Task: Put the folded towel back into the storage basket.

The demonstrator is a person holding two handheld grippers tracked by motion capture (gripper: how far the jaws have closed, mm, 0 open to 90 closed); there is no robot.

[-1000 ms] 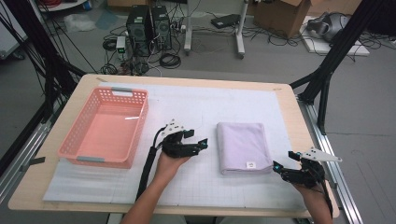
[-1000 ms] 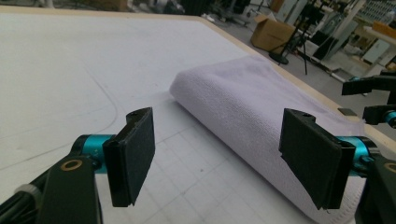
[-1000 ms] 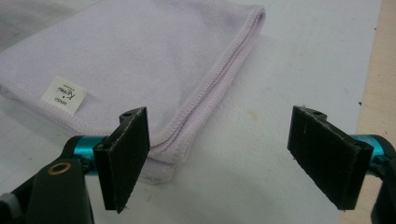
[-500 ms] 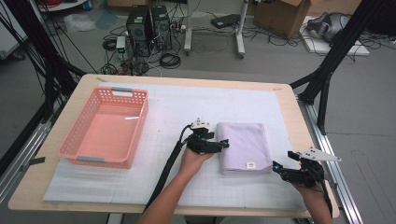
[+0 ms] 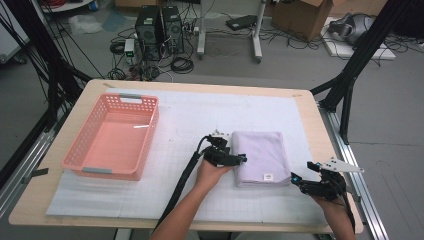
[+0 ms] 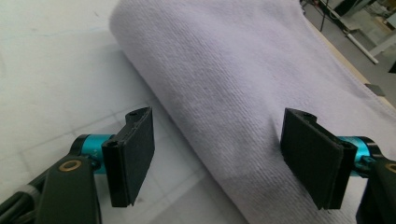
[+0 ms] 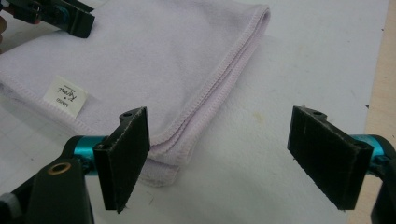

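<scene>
Showing towel (image 7: 154, 60) label (image 7: 65, 97): right gripper view.

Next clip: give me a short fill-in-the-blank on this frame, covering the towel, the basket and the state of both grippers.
1. The folded towel is pale ___ in colour.
2. The pink basket holds ___.
3. The jaws of the left gripper, at the towel's folded edge, are ___.
4. The right gripper, jaws open, sits near the towel corner next to its small white ___.

Missing words: purple; nothing; open; label
</scene>
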